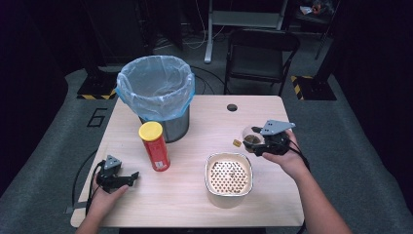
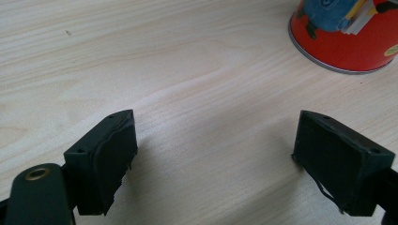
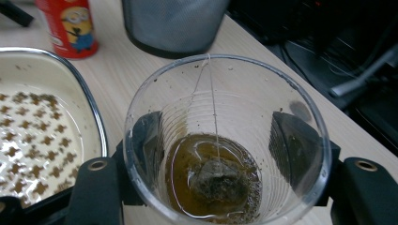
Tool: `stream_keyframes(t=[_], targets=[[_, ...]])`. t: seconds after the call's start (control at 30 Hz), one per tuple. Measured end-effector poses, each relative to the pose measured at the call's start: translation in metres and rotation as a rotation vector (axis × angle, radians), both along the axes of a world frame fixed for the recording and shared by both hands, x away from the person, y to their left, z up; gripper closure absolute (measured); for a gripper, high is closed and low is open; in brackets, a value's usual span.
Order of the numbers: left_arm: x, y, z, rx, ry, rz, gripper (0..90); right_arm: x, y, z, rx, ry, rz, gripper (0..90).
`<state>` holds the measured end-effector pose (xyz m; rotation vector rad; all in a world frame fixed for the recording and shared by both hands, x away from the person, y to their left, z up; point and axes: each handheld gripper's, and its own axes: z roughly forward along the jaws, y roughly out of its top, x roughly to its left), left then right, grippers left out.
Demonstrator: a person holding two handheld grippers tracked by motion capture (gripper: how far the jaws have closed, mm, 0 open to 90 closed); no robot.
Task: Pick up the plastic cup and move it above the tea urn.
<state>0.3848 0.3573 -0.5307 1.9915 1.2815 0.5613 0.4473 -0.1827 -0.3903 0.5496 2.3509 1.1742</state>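
Cup [image 3: 225, 140] with tea and a teabag [image 3: 218, 180] sat clamped in our right gripper [image 1: 263, 141] near the tabletop's right edge, beside the strainer dish [image 1: 229, 174]. Our left gripper [image 2: 225, 159] rested apart, empty. We judged it best kept level, squeezed gently.

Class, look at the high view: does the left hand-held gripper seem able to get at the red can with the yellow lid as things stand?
Probably yes. The left hand-held gripper is open and empty, and bare table lies between it and the red can, which stands upright just ahead to its right. The bin sits behind the can, out of the way.
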Motion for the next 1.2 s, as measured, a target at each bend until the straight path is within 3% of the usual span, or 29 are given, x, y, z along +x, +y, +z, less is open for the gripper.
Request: stream_keyframes(t=[0.2,0.33,0.4,0.63,0.83,1.0,1.2], targets=[[0.0,0.0,0.0,-0.002,0.002,-0.001,13.3,0.014,0.013,0.009,0.004,-0.021,0.102,36.1],[0.0,0.0,0.0,-0.003,0.001,0.001,13.3,0.019,0.022,0.014,-0.017,-0.071,0.142,36.3],[0.0,0.0,0.0,-0.004,0.001,0.003,13.3,0.022,0.028,0.017,-0.034,-0.123,0.161,36.4],[0.0,0.0,0.0,0.001,-0.002,0.003,13.5,0.025,0.036,0.016,-0.05,-0.124,0.2,36.9],[-0.001,-0.001,0.0,-0.001,-0.001,0.005,13.7,0.019,0.041,0.013,-0.109,-0.166,0.237,37.1],[-0.001,-0.001,0.0,-0.003,0.0,0.007,13.6,0.004,0.045,0.012,-0.154,-0.233,0.279,37.1],[-0.001,-0.001,0.0,-0.002,0.001,0.007,13.6,-0.006,0.044,0.012,-0.146,-0.28,0.298,37.0]])
